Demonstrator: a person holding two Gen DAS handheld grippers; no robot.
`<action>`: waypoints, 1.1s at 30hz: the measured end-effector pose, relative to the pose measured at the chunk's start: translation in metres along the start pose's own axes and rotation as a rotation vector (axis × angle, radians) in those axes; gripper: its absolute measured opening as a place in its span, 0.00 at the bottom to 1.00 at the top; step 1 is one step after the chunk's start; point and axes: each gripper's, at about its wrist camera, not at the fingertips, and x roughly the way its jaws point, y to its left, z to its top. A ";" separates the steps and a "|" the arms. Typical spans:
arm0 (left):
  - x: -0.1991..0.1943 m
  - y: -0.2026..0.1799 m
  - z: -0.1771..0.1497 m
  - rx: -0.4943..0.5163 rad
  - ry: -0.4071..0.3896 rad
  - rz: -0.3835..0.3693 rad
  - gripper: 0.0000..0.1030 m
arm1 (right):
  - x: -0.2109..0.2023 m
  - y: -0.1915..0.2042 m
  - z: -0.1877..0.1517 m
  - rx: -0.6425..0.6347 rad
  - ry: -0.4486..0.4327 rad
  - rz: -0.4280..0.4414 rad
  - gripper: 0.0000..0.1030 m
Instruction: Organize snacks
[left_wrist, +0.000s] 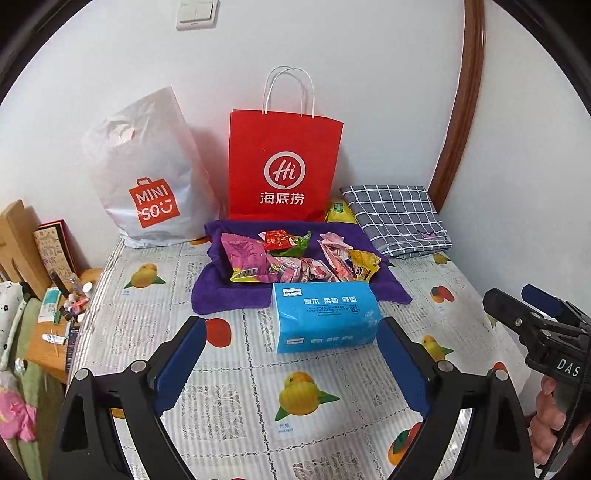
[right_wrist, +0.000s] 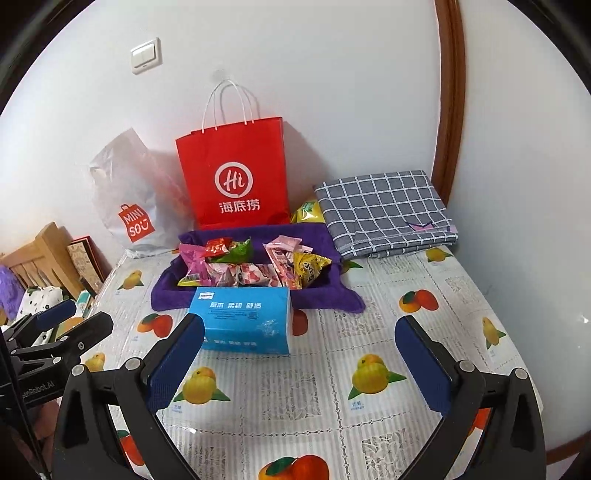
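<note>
The left tool (left_wrist: 291, 334) hangs wide open and empty over the fruit-print desk (left_wrist: 236, 402). Ahead, the blue plastic tissue pack (left_wrist: 325, 314) lies with its long axis left to right, touching the purple towel (left_wrist: 221, 295) that carries the bright snack packets (left_wrist: 295, 258). The right tool (right_wrist: 299, 339) is equally wide and empty, with bare desk toward the right edge.

The red paper bag (left_wrist: 284, 166) hides most of a yellow packet (left_wrist: 340, 211) behind it and lets nothing of its inside show. The snack packets (left_wrist: 295, 260) overlap, so their print is unreadable. The small clutter (left_wrist: 70, 306) on the side shelf is too tiny to identify. The hand (left_wrist: 554, 417) holding the right gripper (left_wrist: 524, 306) is cut off at the edge.
</note>
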 end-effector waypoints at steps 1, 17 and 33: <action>-0.001 0.000 -0.001 0.001 -0.002 0.000 0.91 | -0.001 0.000 0.000 -0.001 -0.001 0.002 0.99; -0.005 -0.003 -0.003 0.011 0.000 0.003 0.91 | -0.007 0.002 -0.006 -0.002 -0.003 0.009 0.99; -0.006 -0.004 -0.003 0.012 -0.003 0.004 0.91 | -0.007 0.005 -0.007 -0.004 -0.003 0.013 0.99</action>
